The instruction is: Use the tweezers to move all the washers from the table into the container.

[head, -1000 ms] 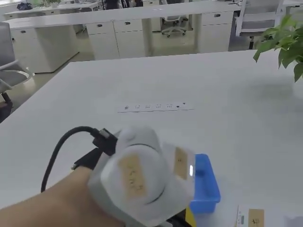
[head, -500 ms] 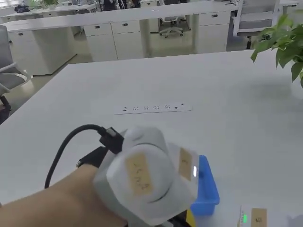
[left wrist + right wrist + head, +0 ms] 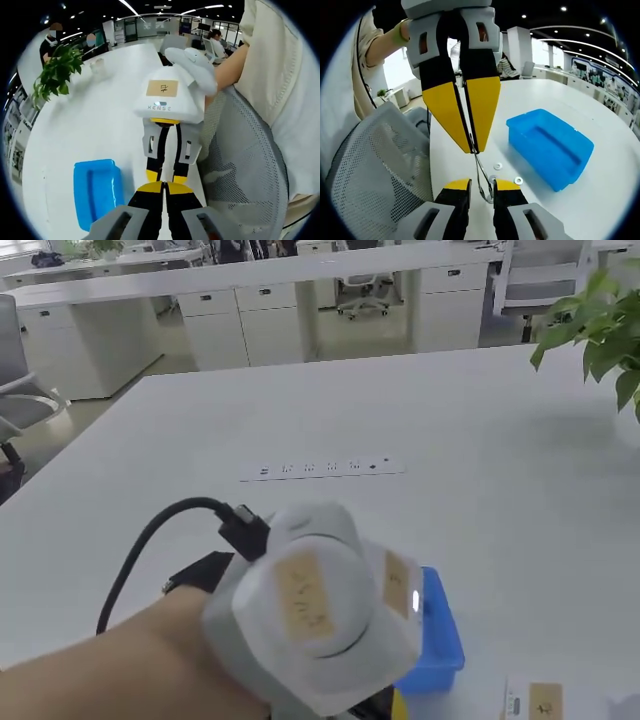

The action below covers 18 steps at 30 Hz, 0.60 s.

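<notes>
My left gripper (image 3: 472, 149) comes down from above in the right gripper view, its yellow jaws shut on the thin metal tweezers (image 3: 479, 172). The tweezers' lower end hangs between the jaws of my right gripper (image 3: 481, 192), which stand a little apart and do not touch it. Three small washers (image 3: 497, 165) lie on the white table just past the tweezers, near the blue container (image 3: 555, 150). In the left gripper view my own jaws (image 3: 164, 188) meet tip to tip with the right gripper (image 3: 166, 177). In the head view the left gripper's white housing (image 3: 315, 605) hides the jaws, beside the container (image 3: 445, 645).
A flush power strip (image 3: 322, 468) sits mid-table, and a potted plant (image 3: 600, 330) stands at the far right. A mesh chair (image 3: 375, 165) and the person's torso (image 3: 280, 100) are close behind the grippers. White desks line the back of the room.
The left gripper's housing has edged slightly right and up in the head view. The container and the table have not moved.
</notes>
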Each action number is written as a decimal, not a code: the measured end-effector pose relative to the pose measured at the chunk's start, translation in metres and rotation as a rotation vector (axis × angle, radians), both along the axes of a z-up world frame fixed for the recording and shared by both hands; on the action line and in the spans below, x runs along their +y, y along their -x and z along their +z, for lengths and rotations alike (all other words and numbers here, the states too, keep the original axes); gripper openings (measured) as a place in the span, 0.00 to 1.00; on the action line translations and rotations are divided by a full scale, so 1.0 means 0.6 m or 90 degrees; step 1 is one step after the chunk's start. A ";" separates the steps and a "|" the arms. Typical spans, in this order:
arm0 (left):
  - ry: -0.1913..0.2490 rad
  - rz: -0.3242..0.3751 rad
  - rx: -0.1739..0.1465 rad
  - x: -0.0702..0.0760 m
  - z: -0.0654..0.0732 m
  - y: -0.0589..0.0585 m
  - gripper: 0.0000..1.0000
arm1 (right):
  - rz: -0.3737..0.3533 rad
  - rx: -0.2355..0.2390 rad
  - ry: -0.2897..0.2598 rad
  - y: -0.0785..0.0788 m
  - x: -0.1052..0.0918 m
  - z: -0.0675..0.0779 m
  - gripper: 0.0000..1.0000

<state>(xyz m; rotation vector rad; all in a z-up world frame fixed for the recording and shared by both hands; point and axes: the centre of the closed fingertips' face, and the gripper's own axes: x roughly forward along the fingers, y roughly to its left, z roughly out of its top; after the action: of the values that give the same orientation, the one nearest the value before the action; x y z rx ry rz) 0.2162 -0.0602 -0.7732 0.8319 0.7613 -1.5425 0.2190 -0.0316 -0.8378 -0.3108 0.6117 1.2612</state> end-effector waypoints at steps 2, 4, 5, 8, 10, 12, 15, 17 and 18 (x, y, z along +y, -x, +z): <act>0.001 -0.002 0.001 -0.002 0.000 0.000 0.00 | 0.005 -0.011 -0.006 0.001 0.006 0.006 0.15; 0.003 -0.001 0.002 -0.003 0.000 0.000 0.00 | 0.007 -0.019 -0.003 0.000 0.009 0.007 0.13; 0.005 0.001 0.002 -0.005 -0.001 -0.001 0.00 | 0.009 -0.022 0.000 -0.002 0.010 0.005 0.12; 0.062 0.040 0.046 -0.022 0.001 0.003 0.00 | 0.030 -0.049 0.025 -0.005 0.005 -0.003 0.03; 0.104 0.098 0.079 -0.026 0.000 -0.003 0.03 | 0.027 -0.044 0.034 -0.008 -0.001 -0.004 0.03; 0.145 0.147 0.089 -0.025 0.000 -0.011 0.14 | 0.016 -0.031 0.023 -0.011 -0.001 -0.004 0.03; 0.185 0.205 0.089 -0.012 0.002 -0.013 0.28 | -0.002 -0.013 0.012 -0.016 -0.003 -0.004 0.02; 0.198 0.248 0.076 0.003 -0.001 -0.014 0.37 | -0.021 0.006 -0.005 -0.019 -0.002 -0.003 0.02; 0.204 0.263 0.067 0.009 -0.002 -0.014 0.41 | -0.028 0.014 -0.013 -0.021 -0.003 -0.003 0.02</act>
<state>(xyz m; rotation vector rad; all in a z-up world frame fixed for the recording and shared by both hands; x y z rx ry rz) 0.2248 -0.0547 -0.7745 0.3323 0.6874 -1.2942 0.2317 -0.0332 -0.8394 -0.2654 0.6204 1.2286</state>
